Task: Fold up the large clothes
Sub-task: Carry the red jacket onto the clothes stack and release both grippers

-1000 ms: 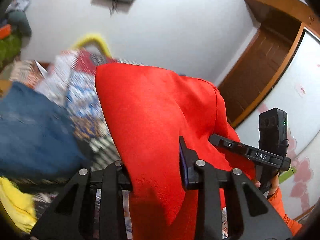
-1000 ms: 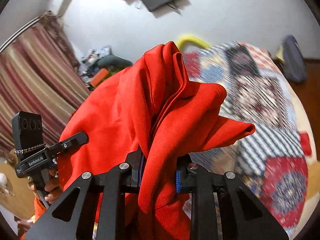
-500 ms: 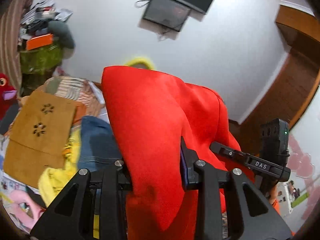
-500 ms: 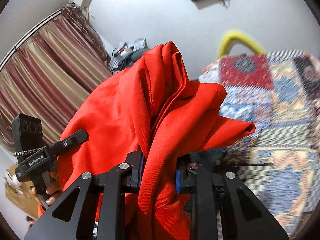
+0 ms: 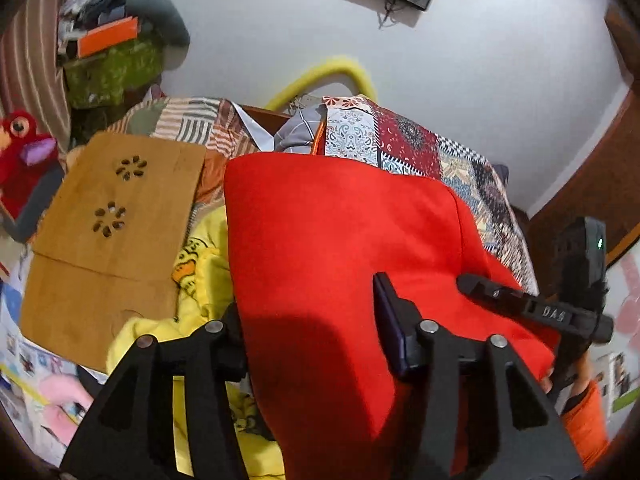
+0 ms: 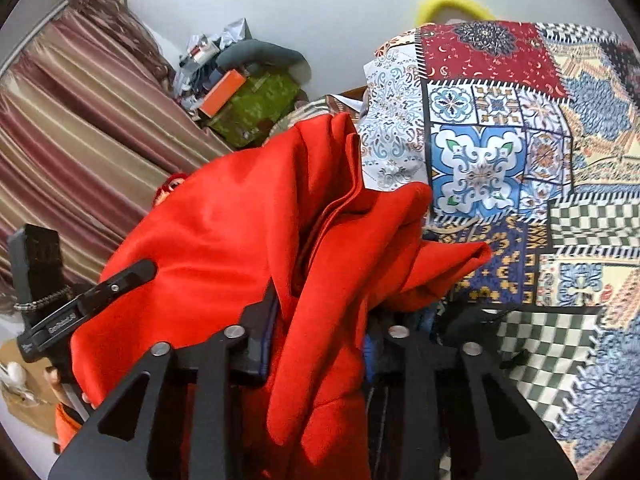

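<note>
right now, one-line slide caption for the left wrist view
Red garment draped between the left gripper jaws, just opening, above yellow clothing and a patchwork bedspread.

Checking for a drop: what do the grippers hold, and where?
The red fabric garment lies between the fingers of the left gripper and right gripper, at bunched folds. Both jaws have just been opening; a grip cannot be told.

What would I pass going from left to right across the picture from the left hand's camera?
Red stuffed toy → brown cardboard → yellow garment → red garment → the other gripper, seen from its side at the right edge.
</note>
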A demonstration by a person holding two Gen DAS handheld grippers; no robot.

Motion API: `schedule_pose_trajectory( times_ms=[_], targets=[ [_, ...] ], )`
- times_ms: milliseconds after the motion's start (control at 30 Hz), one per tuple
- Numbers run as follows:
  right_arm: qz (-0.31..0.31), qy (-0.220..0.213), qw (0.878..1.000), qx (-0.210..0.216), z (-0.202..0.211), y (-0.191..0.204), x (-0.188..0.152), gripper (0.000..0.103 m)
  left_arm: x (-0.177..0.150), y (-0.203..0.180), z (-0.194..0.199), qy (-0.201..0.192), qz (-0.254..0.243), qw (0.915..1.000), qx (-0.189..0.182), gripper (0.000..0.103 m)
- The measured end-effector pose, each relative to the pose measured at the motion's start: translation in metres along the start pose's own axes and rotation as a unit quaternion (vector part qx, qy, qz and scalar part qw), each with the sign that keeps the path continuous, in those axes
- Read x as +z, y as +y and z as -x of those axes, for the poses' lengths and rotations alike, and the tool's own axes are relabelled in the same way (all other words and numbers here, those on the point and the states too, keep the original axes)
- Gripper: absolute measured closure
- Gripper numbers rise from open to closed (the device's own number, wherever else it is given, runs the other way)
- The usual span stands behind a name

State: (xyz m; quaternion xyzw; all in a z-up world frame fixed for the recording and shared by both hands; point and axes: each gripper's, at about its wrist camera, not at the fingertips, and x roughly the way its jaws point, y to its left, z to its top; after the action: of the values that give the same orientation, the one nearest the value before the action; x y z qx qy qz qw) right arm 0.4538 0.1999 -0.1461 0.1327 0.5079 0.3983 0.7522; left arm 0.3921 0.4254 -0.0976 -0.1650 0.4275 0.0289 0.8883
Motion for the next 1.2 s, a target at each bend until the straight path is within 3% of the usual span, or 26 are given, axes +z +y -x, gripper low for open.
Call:
schedule_pose_trajectory(
  times_ms=[100, 200, 300, 433, 600, 767, 1000, 1200],
  targets=[
    [0.03, -0.001, 0.998, -0.047, 0.018, 0.016, -0.003, 0.06, -0.005, -0.02, 0.016, -0.005, -0.039, 0.9982, 0.045, 0.046],
    [0.065, -0.01, 0.993, -0.093, 0.032, 0.027, -0.006, 0.06, -0.011, -0.034, 0.027, -0.019, -0.074, 0.9936, 0.084, 0.045],
    [0.087, -0.031, 0.989, -0.112, 0.046, 0.037, -0.013, 0.05, -0.021, -0.047, 0.042, -0.029, -0.101, 0.9885, 0.108, 0.043],
    [0.116, -0.04, 0.985, -0.122, 0.052, 0.046, -0.03, 0.036, -0.039, -0.052, 0.061, -0.036, -0.111, 0.9876, 0.104, 0.038],
    [0.16, -0.02, 0.975, -0.152, 0.044, 0.046, -0.056, 0.036, -0.056, -0.046, 0.076, -0.04, -0.091, 0.9905, 0.096, 0.032],
    [0.147, -0.023, 0.978, -0.146, 0.067, 0.043, -0.072, 0.036, -0.072, -0.048, 0.089, -0.037, -0.071, 0.9932, 0.085, 0.032],
    [0.16, -0.069, 0.975, -0.135, 0.126, 0.07, -0.087, 0.036, -0.093, -0.059, 0.116, -0.037, -0.057, 0.9925, 0.102, 0.032],
    [0.187, -0.15, 0.964, -0.117, 0.192, 0.11, -0.106, 0.036, -0.105, -0.084, 0.191, -0.113, -0.033, 0.9904, 0.074, 0.032]
  ],
)
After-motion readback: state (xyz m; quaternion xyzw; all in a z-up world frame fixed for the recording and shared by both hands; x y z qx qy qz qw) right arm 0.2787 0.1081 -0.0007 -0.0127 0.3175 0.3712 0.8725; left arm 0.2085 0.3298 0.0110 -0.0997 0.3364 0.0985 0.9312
